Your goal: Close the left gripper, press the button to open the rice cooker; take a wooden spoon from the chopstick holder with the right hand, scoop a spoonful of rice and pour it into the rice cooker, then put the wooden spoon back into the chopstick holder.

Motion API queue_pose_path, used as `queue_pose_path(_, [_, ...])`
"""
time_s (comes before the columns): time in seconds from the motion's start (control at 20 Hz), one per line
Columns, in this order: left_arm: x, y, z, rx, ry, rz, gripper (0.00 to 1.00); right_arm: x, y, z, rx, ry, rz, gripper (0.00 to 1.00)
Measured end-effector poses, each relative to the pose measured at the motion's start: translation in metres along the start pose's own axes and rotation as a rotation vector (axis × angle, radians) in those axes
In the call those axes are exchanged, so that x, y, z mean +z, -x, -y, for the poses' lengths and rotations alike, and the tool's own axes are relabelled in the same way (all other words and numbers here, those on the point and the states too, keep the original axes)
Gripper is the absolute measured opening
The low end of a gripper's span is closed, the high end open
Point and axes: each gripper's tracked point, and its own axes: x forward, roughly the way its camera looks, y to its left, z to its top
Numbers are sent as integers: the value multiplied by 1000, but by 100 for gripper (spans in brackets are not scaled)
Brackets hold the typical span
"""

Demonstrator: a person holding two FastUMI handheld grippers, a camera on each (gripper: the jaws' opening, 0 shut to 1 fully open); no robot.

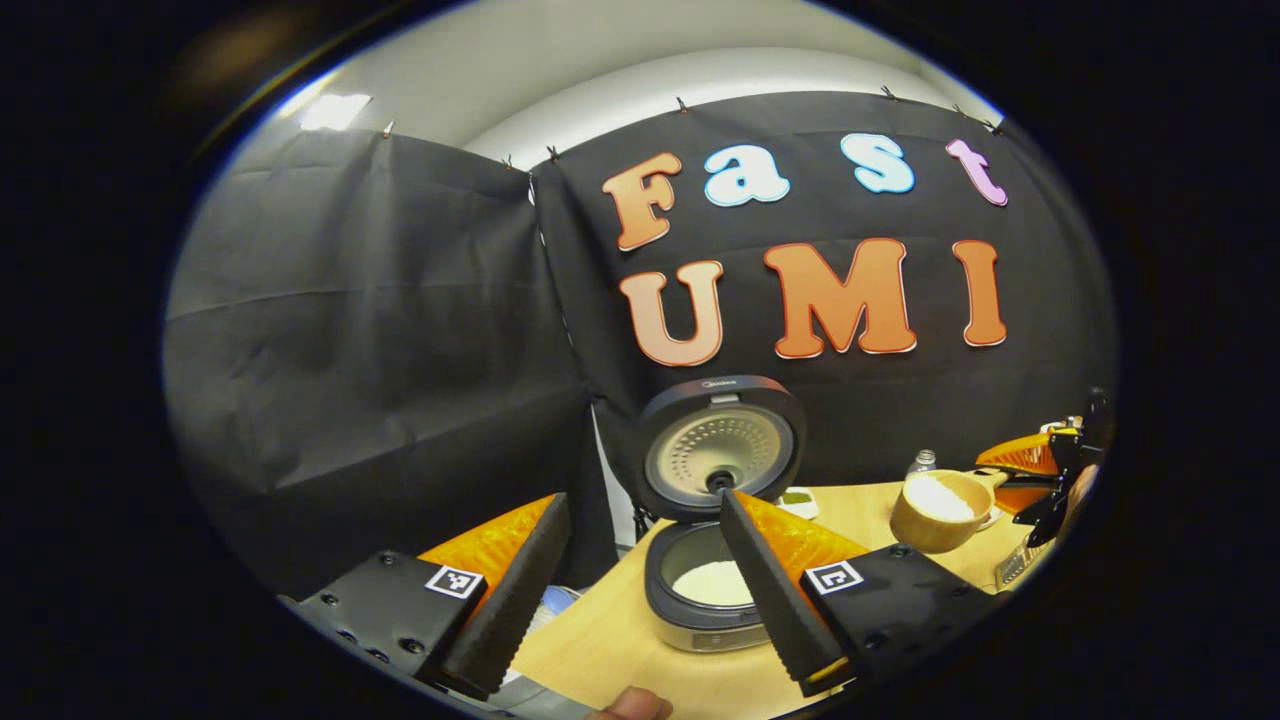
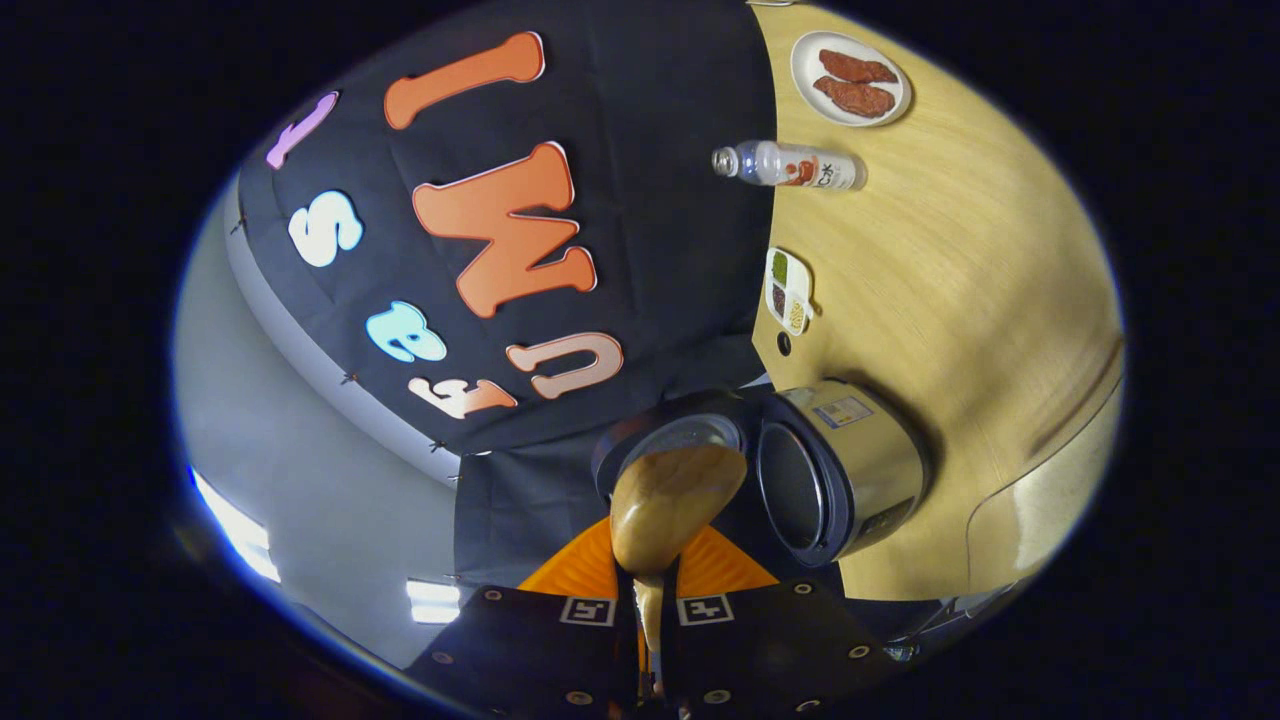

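The right gripper point(image 2: 650, 610) is clamped on the handle of the wooden spoon point(image 2: 672, 505), whose bowl sticks out ahead of the fingers, just before the open rice cooker point(image 2: 850, 470). The left gripper point(image 1: 640, 590) hangs with its fingers spread wide, empty, the cooker beyond them with white rice in the pot. A wooden bowl point(image 1: 940, 510) of rice stands beside it on the table point(image 1: 620, 640).

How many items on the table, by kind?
Rice cooker: 1
Wooden bowl: 1
Bottle: 1
Plate with food: 1
Small divided dish: 1
Total: 5
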Motion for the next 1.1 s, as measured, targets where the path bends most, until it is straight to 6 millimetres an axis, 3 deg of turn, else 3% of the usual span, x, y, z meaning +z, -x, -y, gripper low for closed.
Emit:
queue_pose_path(0.15, [-2,4,-26,61,-9,13,99,-6,-36,-1,-20,23,-30,8])
queue_pose_path(0.35, [-17,10,-53,112,-6,-8,99,2,-80,3,-70,59,-22,8])
queue_pose_path(0.7, [-42,19,-94,198,20,-54,100,13,-139,25,-199,170,3,8])
queue_pose_path(0.95, [-54,17,-112,246,23,-87,99,18,-167,58,-343,407,10,8])
queue_pose_path(1.1, [-61,16,-117,257,28,-106,100,20,-174,62,-393,540,14,8])
